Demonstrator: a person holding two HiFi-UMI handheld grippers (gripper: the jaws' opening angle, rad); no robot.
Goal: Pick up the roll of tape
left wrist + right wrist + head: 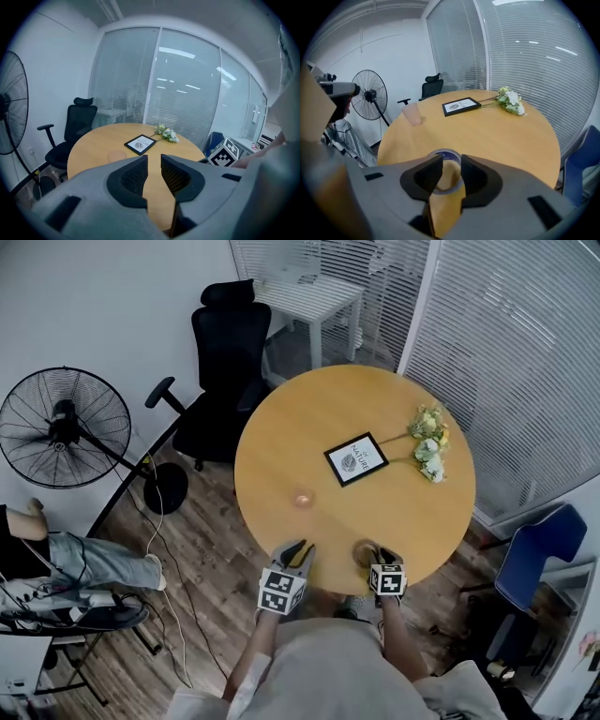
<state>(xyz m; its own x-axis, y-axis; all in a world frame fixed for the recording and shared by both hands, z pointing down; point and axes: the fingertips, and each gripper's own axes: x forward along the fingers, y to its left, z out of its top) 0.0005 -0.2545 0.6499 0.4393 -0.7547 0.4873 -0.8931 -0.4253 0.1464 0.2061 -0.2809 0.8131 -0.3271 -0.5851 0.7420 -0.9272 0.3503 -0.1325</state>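
Shirt front (328,671) closest under the head view, both grippers just ahead of it at the near rim of the round counter (281,427). Right gripper (451,163) poised directly over the roll of tape (444,152), pitched downward, fingers (423,176) apart, part of the roll's rim showing in the gap, neither finger visibly pressing on it. Roll lying flat on the counter close to that near rim, not yet lifted. Left gripper (154,161) just to the left of the roll, fingers slightly apart, nothing between them, only bare counter seen through the gap.

Judged as the approach step: lined up for the grasp, grip not yet made. Next move likely calls for lowering further to bring one wall of the ring, or the whole roll, between the fingers, then closing firmly and lifting straight up. Some risk of nudging the light roll toward the nearby rim if closed off-centre.

Beyond the roll and to its left, a pinkish cup (302,498). Farther beyond the roll, a framed picture (356,458). Farthest, beyond the roll and to its right, a bunch of flowers (429,444).
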